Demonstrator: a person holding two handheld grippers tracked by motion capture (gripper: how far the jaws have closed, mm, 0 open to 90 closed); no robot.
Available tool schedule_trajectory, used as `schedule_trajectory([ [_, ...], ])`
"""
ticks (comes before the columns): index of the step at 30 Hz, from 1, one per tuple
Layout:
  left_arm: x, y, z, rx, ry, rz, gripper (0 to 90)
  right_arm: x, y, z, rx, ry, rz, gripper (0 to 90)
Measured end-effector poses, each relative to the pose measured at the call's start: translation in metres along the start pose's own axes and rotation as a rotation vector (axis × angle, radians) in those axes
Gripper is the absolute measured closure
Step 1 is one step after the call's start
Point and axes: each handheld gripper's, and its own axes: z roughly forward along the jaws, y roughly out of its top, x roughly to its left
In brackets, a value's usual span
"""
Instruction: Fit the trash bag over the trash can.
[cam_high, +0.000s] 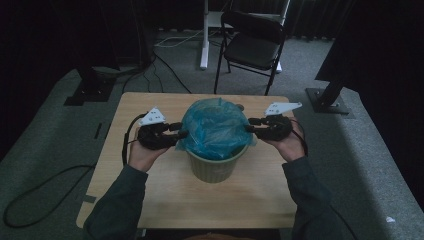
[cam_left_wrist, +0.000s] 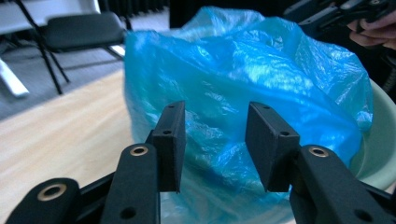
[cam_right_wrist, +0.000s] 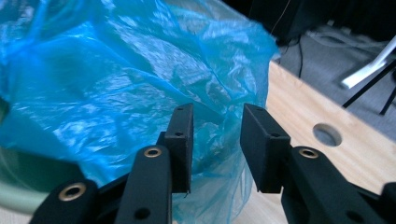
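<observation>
At the centre of the high view, the left gripper (cam_high: 183, 131) and the right gripper (cam_high: 248, 124) point inward at opposite sides of a crumpled blue plastic bag (cam_high: 215, 127). In the left gripper view, that gripper's (cam_left_wrist: 215, 144) jaws stand apart with a clear gap between them; the bag (cam_left_wrist: 243, 88) lies just beyond the tips, and no plastic is pinched. In the right gripper view, the right gripper's (cam_right_wrist: 215, 147) jaws are likewise parted, with the bag's (cam_right_wrist: 116, 84) loose edge hanging behind the gap, unclamped. The bag billows up out of a pale green ribbed bin (cam_high: 216, 167), draping over its rim. The bin stands mid-frame on a light wooden table (cam_high: 165, 195). A round hole (cam_right_wrist: 327, 134) in the tabletop shows at the right of the right gripper view. Beyond the table, at the top of the high view, stands a black folding chair (cam_high: 252, 42) on grey carpet.
</observation>
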Motion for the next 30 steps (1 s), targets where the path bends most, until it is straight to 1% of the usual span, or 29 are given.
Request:
schedule_trajectory([
  [1, 0.000, 0.000, 0.003, 0.010, -0.004, 0.003, 62.8, -0.002, 0.000, 0.003, 0.013, 0.008, 0.010, 64.7],
  [2, -0.001, -0.001, 0.004, 0.019, -0.008, 0.007, 67.4, -0.003, 0.000, 0.005, 0.023, 0.009, 0.013, 68.5],
  [3, -0.002, -0.001, 0.006, 0.023, -0.010, 0.013, 72.2, -0.004, -0.001, 0.005, 0.029, 0.011, 0.015, 69.6],
  [5, -0.004, -0.001, 0.006, 0.025, -0.008, 0.024, 80.4, -0.005, 0.000, 0.003, 0.014, 0.009, 0.021, 79.6],
  [6, -0.005, -0.001, 0.005, 0.022, -0.007, 0.027, 83.1, -0.005, 0.000, 0.000, 0.004, 0.015, 0.021, 83.9],
  [8, -0.007, -0.001, 0.002, 0.011, 0.000, 0.030, 86.9, -0.003, 0.000, -0.004, 0.000, 0.010, 0.014, 87.1],
  [11, -0.012, -0.002, -0.005, -0.004, 0.003, 0.037, 88.8, 0.001, -0.002, -0.010, -0.010, 0.011, -0.001, 87.6],
  [14, -0.015, -0.006, -0.012, -0.005, 0.002, 0.044, 89.4, 0.006, -0.005, -0.016, -0.016, 0.025, -0.010, 87.6],
  [17, -0.017, -0.011, -0.016, 0.001, -0.008, 0.037, 89.5, 0.010, -0.009, -0.020, -0.010, 0.043, -0.016, 87.6],
  [19, -0.016, -0.013, -0.016, 0.001, -0.006, 0.031, 89.5, 0.012, -0.012, -0.023, -0.012, 0.061, -0.018, 87.6],
  [20, -0.015, -0.013, -0.017, -0.003, 0.002, 0.025, 89.4, 0.013, -0.012, -0.023, -0.014, 0.064, -0.019, 87.6],
  [21, -0.014, -0.012, -0.017, -0.009, 0.009, 0.020, 87.1, 0.013, -0.012, -0.024, -0.012, 0.064, -0.021, 87.6],
  [25, -0.009, -0.004, -0.014, -0.032, 0.031, -0.015, 66.1, 0.012, -0.010, -0.023, -0.016, 0.063, -0.023, 87.6],
  [26, -0.008, -0.001, -0.012, -0.028, 0.026, -0.024, 61.4, 0.012, -0.009, -0.023, -0.016, 0.063, -0.024, 87.6],
  [28, -0.005, 0.002, -0.008, -0.027, 0.034, -0.039, 53.4, 0.013, -0.008, -0.021, -0.018, 0.065, -0.027, 87.6],
  [29, -0.003, 0.004, -0.006, -0.021, 0.030, -0.047, 51.3, 0.013, -0.008, -0.020, -0.017, 0.066, -0.027, 87.6],
  [30, 0.000, 0.006, -0.002, -0.002, 0.027, -0.065, 47.5, 0.013, -0.008, -0.020, -0.013, 0.065, -0.028, 87.6],
])
